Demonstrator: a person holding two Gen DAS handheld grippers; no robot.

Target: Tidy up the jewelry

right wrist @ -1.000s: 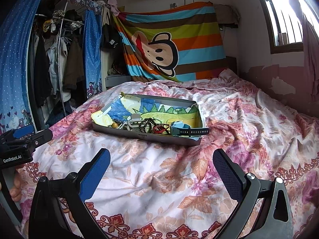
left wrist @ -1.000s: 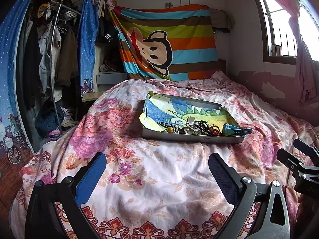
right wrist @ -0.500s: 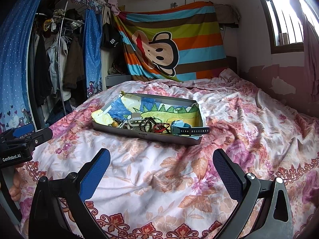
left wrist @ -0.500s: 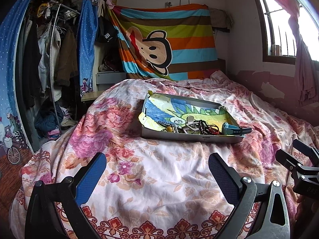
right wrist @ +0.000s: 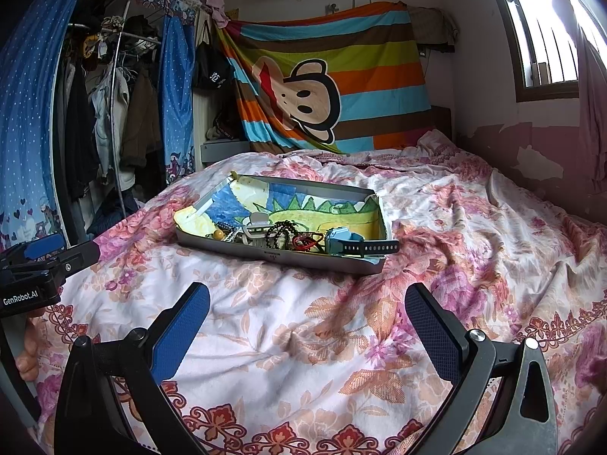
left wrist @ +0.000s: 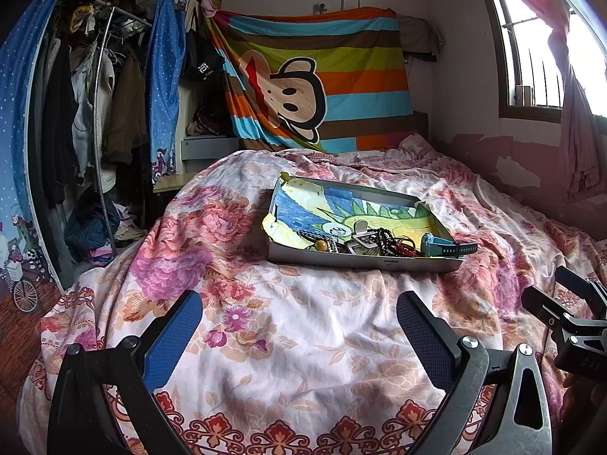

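grey tray (left wrist: 326, 259) of jewelry on floral bedspread (left wrist: 303, 322), both grippers wide apart

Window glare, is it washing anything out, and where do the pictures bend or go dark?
Left wrist view: the window is blown out white, the clothes rack sits in shadow, the corners are black. Right wrist view: same glare at the window, fisheye curves the walls, yet the tray stays sharp and evenly lit.

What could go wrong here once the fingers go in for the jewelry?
The tray sits on a soft, rumpled bedspread, so pressing in may tip it. The bead bracelets, red cord and hair clip lie bunched, so one may drag others. The blue watch strap overhangs the rim and could slip out.
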